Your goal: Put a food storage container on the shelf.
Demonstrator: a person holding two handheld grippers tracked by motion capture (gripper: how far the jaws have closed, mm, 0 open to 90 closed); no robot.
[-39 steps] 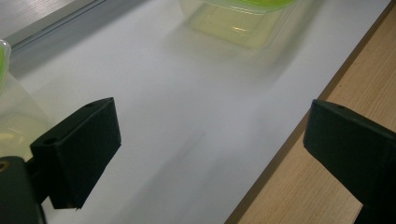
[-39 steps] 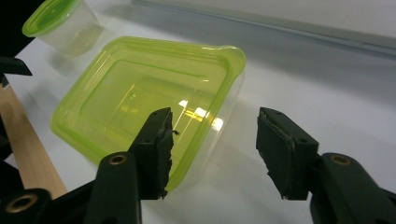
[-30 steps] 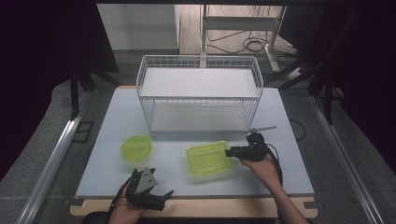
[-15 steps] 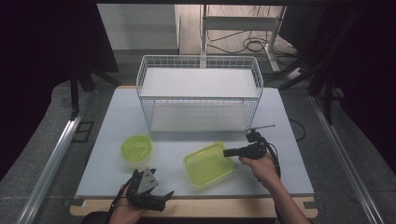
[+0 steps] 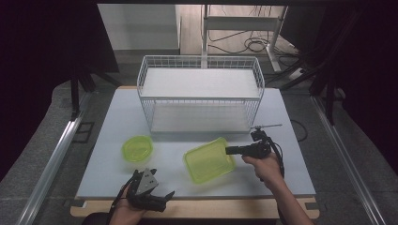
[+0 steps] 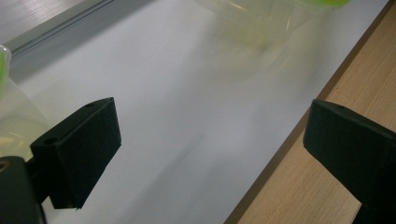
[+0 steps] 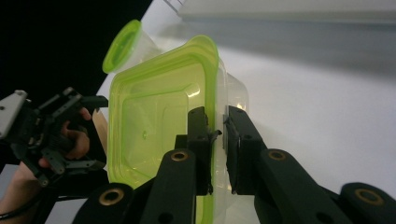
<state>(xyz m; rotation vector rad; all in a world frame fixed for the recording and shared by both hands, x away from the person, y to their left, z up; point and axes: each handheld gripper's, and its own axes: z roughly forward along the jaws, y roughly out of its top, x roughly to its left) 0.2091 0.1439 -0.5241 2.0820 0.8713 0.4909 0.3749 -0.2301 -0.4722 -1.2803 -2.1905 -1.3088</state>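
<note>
**Right gripper pinches rim of square green container; left gripper waits wide open at table's edge**

A person's right gripper (image 5: 231, 150) holds a square yellow-green container (image 5: 209, 160) by its rim at the right-hand side of a white table (image 5: 291, 140). In the right gripper view, the two black jaws are pressed onto the container's thin wall, one inside the rim and one outside, with only the plastic between them. The container (image 7: 159, 121) appears tipped on edge in that view, its open face turned toward the jaw on the left. From the high view it sits just left of the right hand (image 5: 265, 166), in front of a white wire basket (image 5: 201, 91) that stands at the middle of the table, apart from it.

A round green bowl (image 5: 137, 148) rests on the table to the left of the container, well clear of it and near the basket's front left corner. In the right gripper view the bowl (image 7: 122, 45) shows beyond the container's far edge.

The left gripper (image 5: 157, 197) lies low at the table's near edge, held in the left hand (image 5: 124, 211), with its jaws spread wide and nothing between them. The left gripper view looks across bare white tabletop and the wooden strip (image 6: 327, 186) along its border, with the blurred container (image 6: 261, 18) at the top of the frame. The left gripper is apart from both the bowl and the container.
</note>
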